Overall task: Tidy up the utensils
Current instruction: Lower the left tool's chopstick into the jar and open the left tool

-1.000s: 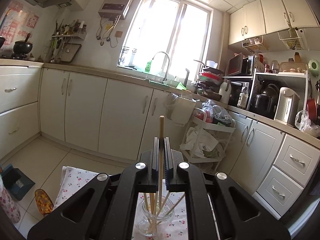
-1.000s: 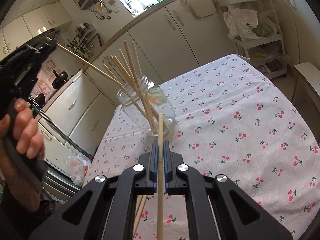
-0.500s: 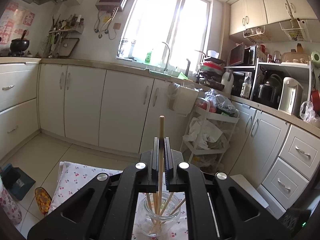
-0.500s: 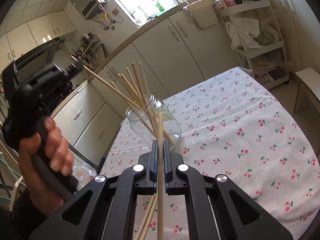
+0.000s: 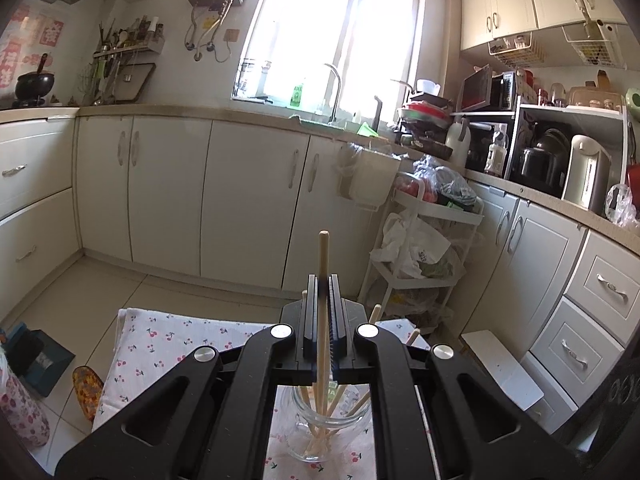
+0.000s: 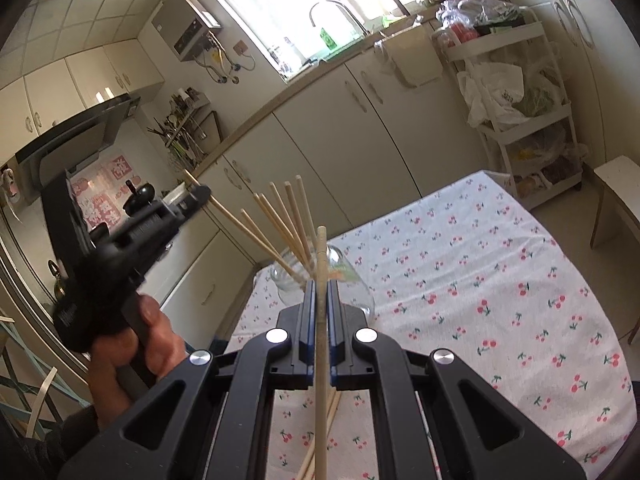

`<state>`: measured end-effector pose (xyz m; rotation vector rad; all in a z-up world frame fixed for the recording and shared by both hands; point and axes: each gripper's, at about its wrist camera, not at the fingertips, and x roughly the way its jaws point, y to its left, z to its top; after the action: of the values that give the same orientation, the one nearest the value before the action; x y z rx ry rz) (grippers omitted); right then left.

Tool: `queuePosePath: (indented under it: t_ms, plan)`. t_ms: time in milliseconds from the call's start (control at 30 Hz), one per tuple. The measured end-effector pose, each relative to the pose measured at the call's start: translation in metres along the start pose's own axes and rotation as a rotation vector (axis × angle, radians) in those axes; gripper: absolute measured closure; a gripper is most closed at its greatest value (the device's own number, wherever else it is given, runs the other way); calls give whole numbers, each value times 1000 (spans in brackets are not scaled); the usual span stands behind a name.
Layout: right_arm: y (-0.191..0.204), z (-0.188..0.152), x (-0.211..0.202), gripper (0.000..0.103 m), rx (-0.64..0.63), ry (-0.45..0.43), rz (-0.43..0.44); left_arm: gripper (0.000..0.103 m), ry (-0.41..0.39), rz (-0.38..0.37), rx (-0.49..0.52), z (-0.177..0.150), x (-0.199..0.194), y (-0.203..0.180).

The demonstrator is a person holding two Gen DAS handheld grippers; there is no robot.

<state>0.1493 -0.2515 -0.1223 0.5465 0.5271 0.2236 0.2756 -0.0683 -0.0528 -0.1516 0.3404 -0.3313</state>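
Note:
A clear glass jar (image 5: 330, 424) holding several wooden chopsticks stands on the cherry-print tablecloth (image 6: 480, 280). My left gripper (image 5: 322, 280) is shut on one chopstick (image 5: 322, 256) and holds it above the jar, its lower end inside the mouth. In the right wrist view the jar (image 6: 352, 280) sits just past my right gripper (image 6: 320, 286), which is shut on another chopstick (image 6: 321, 320). The left gripper (image 6: 200, 194) shows there at the left, held by a hand. Loose chopsticks (image 6: 320, 440) lie on the cloth under the right gripper.
White kitchen cabinets (image 5: 240, 200) run along the far wall under a window. A white trolley (image 5: 424, 248) with bags stands right of the table. A white stool (image 6: 616, 184) stands off the table's far right corner. A patterned slipper (image 5: 86, 388) lies on the floor.
The left gripper has lowered its chopstick toward the jar, so the jar now shows larger below it. The right gripper has moved closer to the jar with its chopstick.

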Motion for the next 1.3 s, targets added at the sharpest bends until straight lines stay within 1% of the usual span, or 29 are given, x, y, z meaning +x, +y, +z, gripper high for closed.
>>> queuePosePath:
  t_ms: [467,1000,1300]
  plan:
    - [11,21,-2,97,-22,-58,33,99,61,8,16,-16,16,0]
    - [28,39,4,97,-60,-106,60,98,134,22,7,-37,37,5]
    - [38,52,10,97,-84,-144,72,98,167,20,2,-43,42,7]
